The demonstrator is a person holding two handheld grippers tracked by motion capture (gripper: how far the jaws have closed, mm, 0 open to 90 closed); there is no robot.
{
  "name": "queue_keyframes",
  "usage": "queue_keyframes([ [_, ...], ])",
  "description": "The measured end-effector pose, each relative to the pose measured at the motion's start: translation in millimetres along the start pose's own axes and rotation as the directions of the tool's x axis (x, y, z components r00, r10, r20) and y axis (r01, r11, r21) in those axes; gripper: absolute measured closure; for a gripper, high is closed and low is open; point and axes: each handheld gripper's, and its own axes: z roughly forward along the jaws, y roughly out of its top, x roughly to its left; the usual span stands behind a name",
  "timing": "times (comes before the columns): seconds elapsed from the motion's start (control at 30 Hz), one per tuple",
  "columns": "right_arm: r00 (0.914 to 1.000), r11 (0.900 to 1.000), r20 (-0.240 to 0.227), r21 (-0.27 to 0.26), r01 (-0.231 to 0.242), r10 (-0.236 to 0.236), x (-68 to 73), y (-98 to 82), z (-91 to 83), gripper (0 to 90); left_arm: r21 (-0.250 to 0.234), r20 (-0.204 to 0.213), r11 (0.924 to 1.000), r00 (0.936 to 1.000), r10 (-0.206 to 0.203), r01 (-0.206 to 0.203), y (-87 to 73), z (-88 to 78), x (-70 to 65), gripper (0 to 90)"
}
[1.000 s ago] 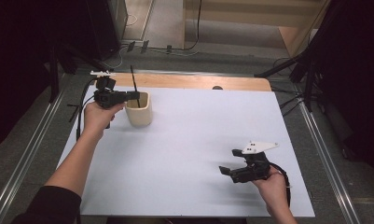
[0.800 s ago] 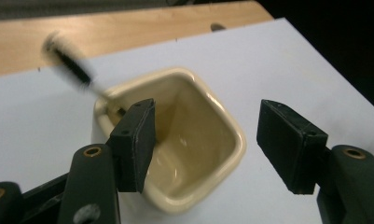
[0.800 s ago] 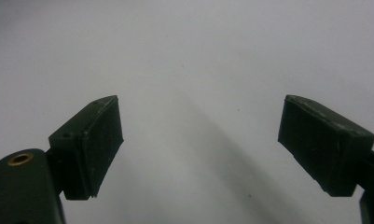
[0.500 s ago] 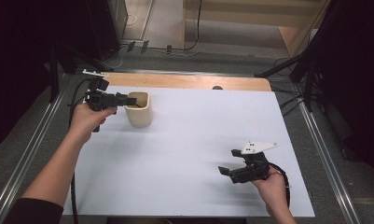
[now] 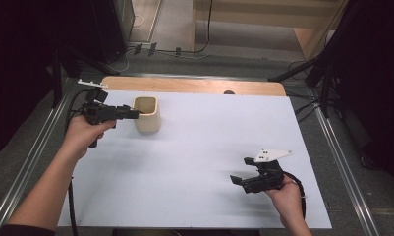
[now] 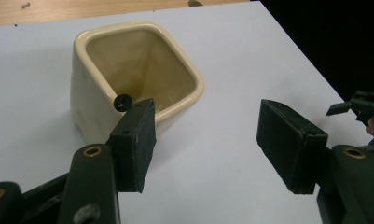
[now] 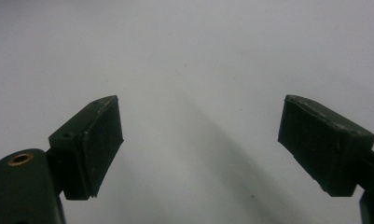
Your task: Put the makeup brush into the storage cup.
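Note:
A cream square cup (image 5: 148, 120) stands at the back left of the white table top (image 5: 209, 147). My left gripper (image 5: 134, 114) hovers just left of it and points at its rim. Its jaws have just been opening and now stand open with nothing between them (image 6: 205, 121). A small round black tip (image 6: 123, 102), seemingly the end of a thin stick, shows at the cup's (image 6: 89, 93) near rim above one pad. My right gripper (image 5: 239, 170) rests low at the front right, open over bare table (image 7: 198, 121).
A wooden strip (image 5: 194, 86) runs along the table's far edge, with a small dark spot (image 5: 229, 92) on it. Metal rails (image 5: 32, 157) flank the table on both sides. Dark equipment and cables lie on the floor beyond.
A second ago the left gripper held a thin black stick upright over the cup. Its jaws have opened, the stick no longer stands above the rim, and the hand has drawn back leftward. The right hand kept still.

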Motion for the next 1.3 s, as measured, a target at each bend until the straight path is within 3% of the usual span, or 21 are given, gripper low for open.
queue_keyframes([
  [0.17,1.0000,1.000,0.000,0.000,0.000,0.000,0.1,0.1,0.1,14.5,0.001,-0.015,0.9999,0.9998,0.014,-0.014,-6.6,-9.9,-5.0,37.8],
  [0.6,0.9999,1.000,-0.015,-0.015,0.000,0.000,3.1,1.7,0.7,14.5,0.014,0.026,0.9998,0.9996,0.013,-0.013,-34.6,-20.3,-9.2,37.8],
  [1.03,0.9998,1.000,-0.018,-0.015,-0.002,0.001,3.6,1.7,1.0,14.5,0.018,0.051,0.9965,0.9954,0.081,-0.082,-65.5,-4.4,-29.9,37.8],
  [1.3,0.9999,1.000,-0.016,-0.011,0.003,-0.003,3.6,1.3,1.6,14.5,0.023,0.034,0.9927,0.9925,0.118,-0.118,-82.0,6.4,-36.7,37.8],
])
